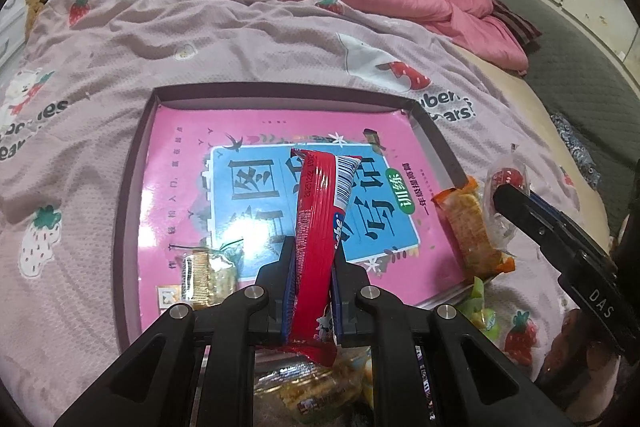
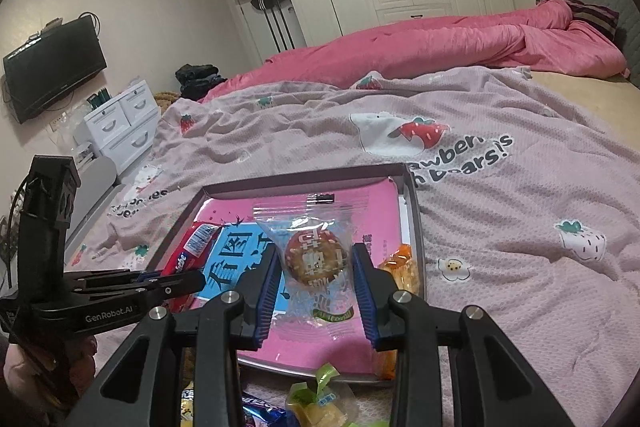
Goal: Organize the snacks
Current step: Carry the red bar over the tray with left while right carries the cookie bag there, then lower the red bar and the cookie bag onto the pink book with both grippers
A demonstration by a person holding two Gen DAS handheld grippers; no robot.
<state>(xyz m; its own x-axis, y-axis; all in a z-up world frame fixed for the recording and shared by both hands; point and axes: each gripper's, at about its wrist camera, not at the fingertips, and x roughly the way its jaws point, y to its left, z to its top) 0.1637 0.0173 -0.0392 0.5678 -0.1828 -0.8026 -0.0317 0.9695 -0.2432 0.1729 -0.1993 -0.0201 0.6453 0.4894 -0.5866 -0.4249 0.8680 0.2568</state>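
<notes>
Fingers of the left gripper [image 1: 313,269] clamp a red snack packet [image 1: 316,227] and those of the right gripper [image 2: 314,277] pinch a clear-wrapped biscuit [image 2: 314,259], both held above the tray [image 1: 128,187], presumably for placing inside.

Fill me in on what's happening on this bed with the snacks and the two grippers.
A person is sorting snacks into a shallow tray lined with a pink book, set on the strawberry blanket. The left gripper is shut on a long red snack packet above the tray. The right gripper holds a clear-wrapped round cake above it too. A small biscuit pack and an orange cracker pack already lie in the tray. More snacks wait on the blanket near the tray's front edge.
</notes>
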